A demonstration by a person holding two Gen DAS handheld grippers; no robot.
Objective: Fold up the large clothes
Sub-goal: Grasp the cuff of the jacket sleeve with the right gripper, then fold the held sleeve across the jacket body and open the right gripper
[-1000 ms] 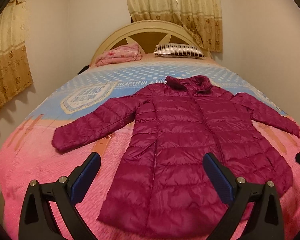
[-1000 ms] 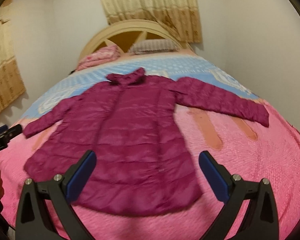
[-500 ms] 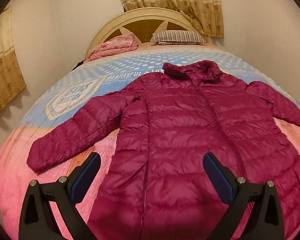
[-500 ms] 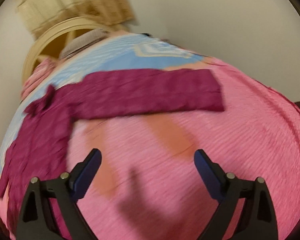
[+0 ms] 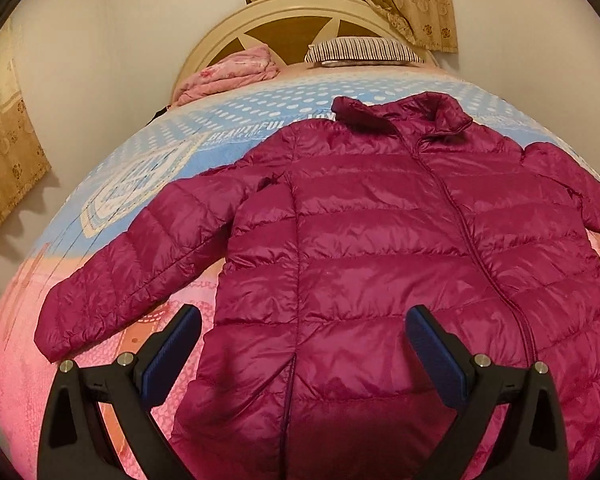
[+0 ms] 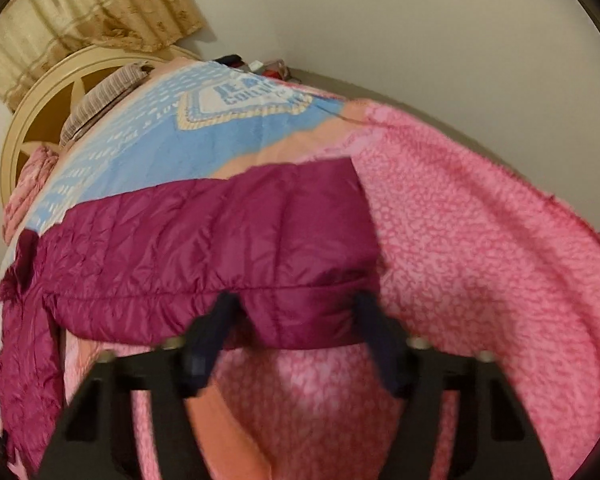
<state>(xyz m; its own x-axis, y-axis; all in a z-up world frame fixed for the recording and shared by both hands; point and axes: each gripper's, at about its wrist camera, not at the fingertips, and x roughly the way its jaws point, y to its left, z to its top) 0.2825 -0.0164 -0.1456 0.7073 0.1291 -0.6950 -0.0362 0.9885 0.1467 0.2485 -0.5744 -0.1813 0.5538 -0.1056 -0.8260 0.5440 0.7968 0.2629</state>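
Note:
A magenta quilted puffer coat (image 5: pixel 380 248) lies face up and spread flat on the bed, collar toward the headboard. Its left sleeve (image 5: pixel 140 264) stretches out to the lower left. My left gripper (image 5: pixel 300 348) is open and empty, hovering over the coat's lower front. In the right wrist view the coat's right sleeve (image 6: pixel 220 240) lies across the bedspread. My right gripper (image 6: pixel 296 320) is open, with its fingers (image 6: pixel 216 328) straddling the sleeve's cuff end; the view is blurred.
The bed has a pink and blue bedspread (image 5: pixel 16 360). A striped pillow (image 5: pixel 364 50) and a folded pink blanket (image 5: pixel 232 76) lie by the cream headboard (image 5: pixel 300 12). Walls and curtains (image 5: pixel 8 128) are close on both sides.
My left gripper moved forward and lower over the coat's front. My right gripper swung right and came down onto the right sleeve's cuff, with its jaws narrower than before.

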